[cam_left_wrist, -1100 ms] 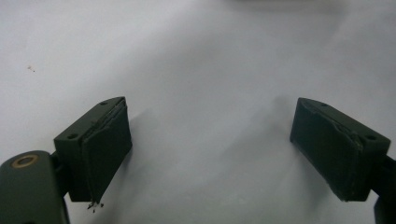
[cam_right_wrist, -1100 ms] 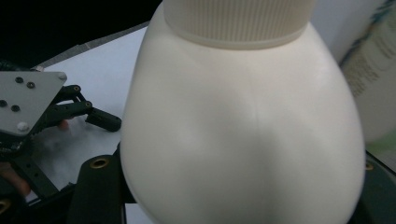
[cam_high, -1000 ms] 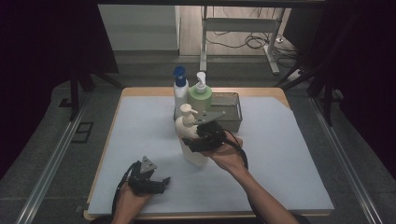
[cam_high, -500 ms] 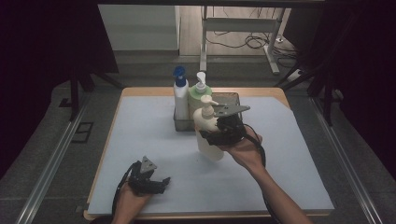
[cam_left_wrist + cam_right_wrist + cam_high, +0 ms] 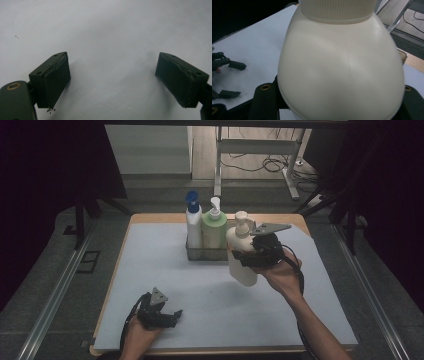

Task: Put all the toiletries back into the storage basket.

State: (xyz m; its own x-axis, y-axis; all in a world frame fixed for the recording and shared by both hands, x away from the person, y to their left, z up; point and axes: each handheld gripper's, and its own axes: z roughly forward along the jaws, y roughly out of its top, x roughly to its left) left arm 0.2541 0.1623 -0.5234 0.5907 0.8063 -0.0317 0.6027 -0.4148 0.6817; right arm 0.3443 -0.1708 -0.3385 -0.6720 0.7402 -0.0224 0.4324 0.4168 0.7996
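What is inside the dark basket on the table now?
In the basket stand two bottles: a white one with a blue cap and a green pump bottle. Its right part is covered by the cream pump bottle held in the right gripper, so that part cannot be seen.

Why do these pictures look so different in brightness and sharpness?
High view: dark surroundings, only the white mat lit. Right gripper view: the cream bottle sits very close, soft and slightly blurred. Left gripper view: the tongs look sharp, casting faint shadows.
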